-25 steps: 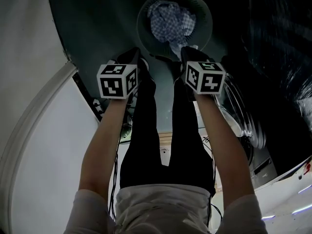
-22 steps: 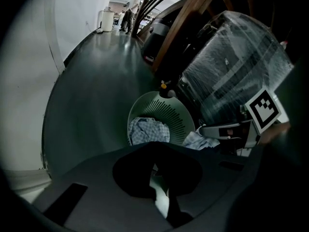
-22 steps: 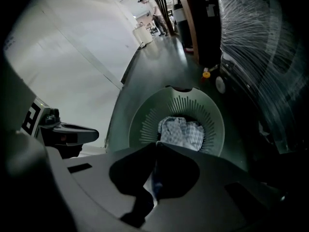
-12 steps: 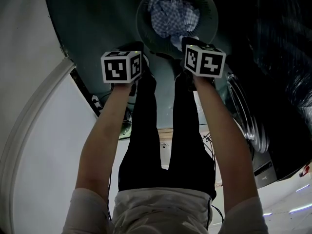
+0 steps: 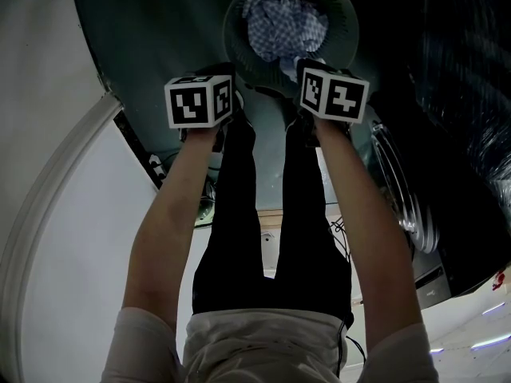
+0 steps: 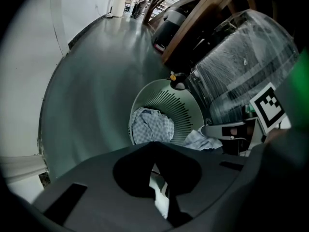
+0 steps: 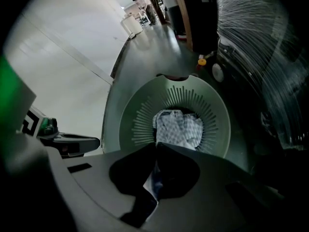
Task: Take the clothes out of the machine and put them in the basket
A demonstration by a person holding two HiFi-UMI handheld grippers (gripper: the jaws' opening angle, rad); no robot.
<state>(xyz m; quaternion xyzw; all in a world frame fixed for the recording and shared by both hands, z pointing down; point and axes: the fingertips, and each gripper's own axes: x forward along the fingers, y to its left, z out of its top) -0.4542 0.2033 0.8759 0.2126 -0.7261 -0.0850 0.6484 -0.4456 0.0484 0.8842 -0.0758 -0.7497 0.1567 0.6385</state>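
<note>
Both claws point steeply down, side by side, marker cubes up. The basket (image 5: pixel 345 24) stands on the floor (image 5: pixel 152 30) below and just ahead of the 2 sets of tips.

Left claw (image 6: pixel 157 164): jaws together, pinching a pale strip (image 6: pixel 162 203) of cloth that shows just behind the tips.

Right claw (image 7: pixel 155 164): jaws together too, clamped on a bluish-white fold (image 7: pixel 149 186) of cloth.

1 checked bundle (image 7: pixel 178 127) lies in the bottom of the basket:
- in the right gripper view it's directly beyond the right claw's tips, centred in the basket
- in the left gripper view it's beyond the left claw's tips, slightly to the left

The left gripper view also shows a crumpled checked corner (image 6: pixel 197 140) right under the right claw, at the basket's near rim.

Can't tell whether the 2 clamped pieces and the bundle are 1 garment or separate ones.

The washing machine's glass door (image 6: pixel 246 57) is off to the right of the right claw, close beside the basket. In the head view the person's legs and both forearms run up toward the basket, with the claws just short of its near rim.
</note>
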